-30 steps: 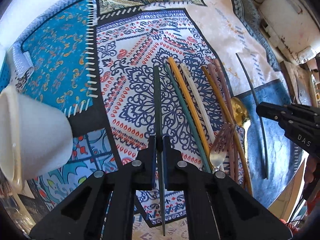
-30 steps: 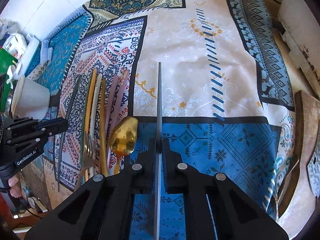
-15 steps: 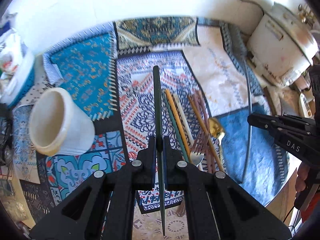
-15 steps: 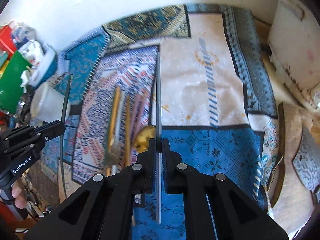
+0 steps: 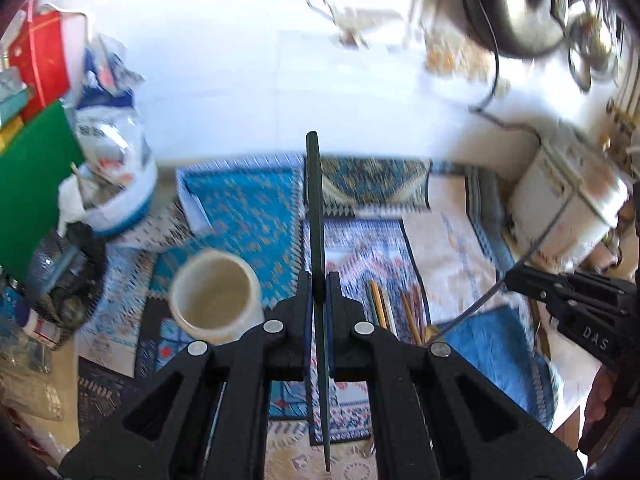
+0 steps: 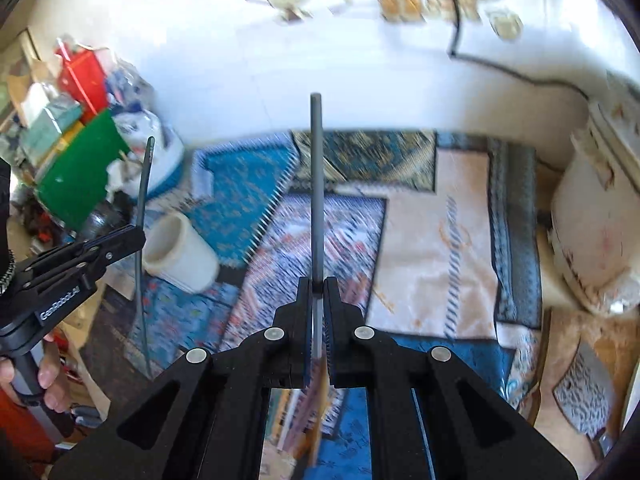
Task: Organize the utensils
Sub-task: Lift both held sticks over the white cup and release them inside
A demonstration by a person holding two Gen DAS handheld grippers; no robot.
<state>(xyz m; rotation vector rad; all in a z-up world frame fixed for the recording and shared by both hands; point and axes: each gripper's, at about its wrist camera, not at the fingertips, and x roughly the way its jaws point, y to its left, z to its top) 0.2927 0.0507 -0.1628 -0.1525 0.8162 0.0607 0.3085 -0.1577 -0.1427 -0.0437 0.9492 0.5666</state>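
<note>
left gripper [image 5: 318, 292]: clamped on a dark green chopstick [image 5: 314, 208], held up off the table, tip seen against the white wall.
right gripper [image 6: 318, 298]: clamped on a grey chopstick [image 6: 316, 184], also held up off the table.
cross-view: the grey chopstick is seen as a thin line at the right gripper's tip in the left wrist view; the green one likewise in the right wrist view.
white cup [image 5: 216, 294]: stood on the patterned cloth [image 5: 248, 208], mouth open, left of the green chopstick.
remaining utensils [image 5: 394, 306]: coloured chopsticks laid side by side on the cloth, between the two grippers; ends hidden by the left gripper body.
image quality: background motion-blurred.
</note>
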